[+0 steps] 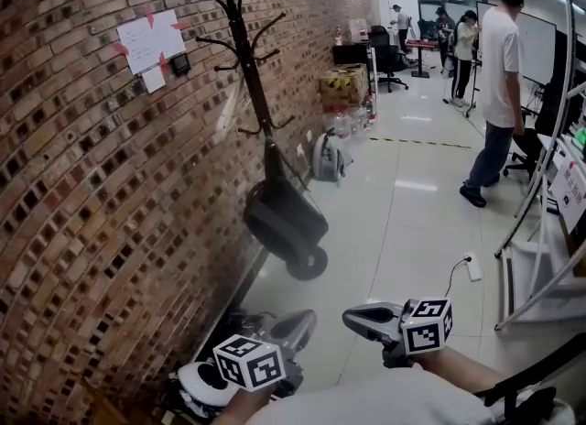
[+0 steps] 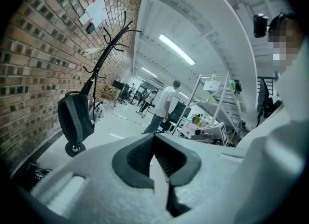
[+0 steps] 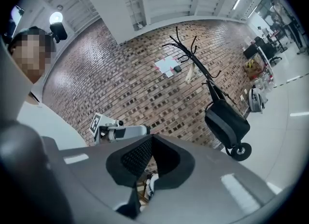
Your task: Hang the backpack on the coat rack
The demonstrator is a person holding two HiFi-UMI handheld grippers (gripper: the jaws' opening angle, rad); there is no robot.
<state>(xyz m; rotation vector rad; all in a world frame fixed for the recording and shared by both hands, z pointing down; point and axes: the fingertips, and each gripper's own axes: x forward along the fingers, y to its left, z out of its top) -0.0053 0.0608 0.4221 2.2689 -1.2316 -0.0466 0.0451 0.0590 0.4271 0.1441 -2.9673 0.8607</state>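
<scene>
A black backpack with a grey band hangs by its top strap from a low hook of the black coat rack, which stands against the brick wall. Both also show in the left gripper view, the backpack and rack, and in the right gripper view, the backpack and rack. My left gripper and right gripper sit low, close to my body and well short of the rack. Each is shut with nothing between its jaws, as the left gripper and right gripper show in their own views.
The brick wall runs along the left with a paper notice. A grey bag and boxes stand further along it. A person stands at the right near a metal frame. A power strip lies on the floor.
</scene>
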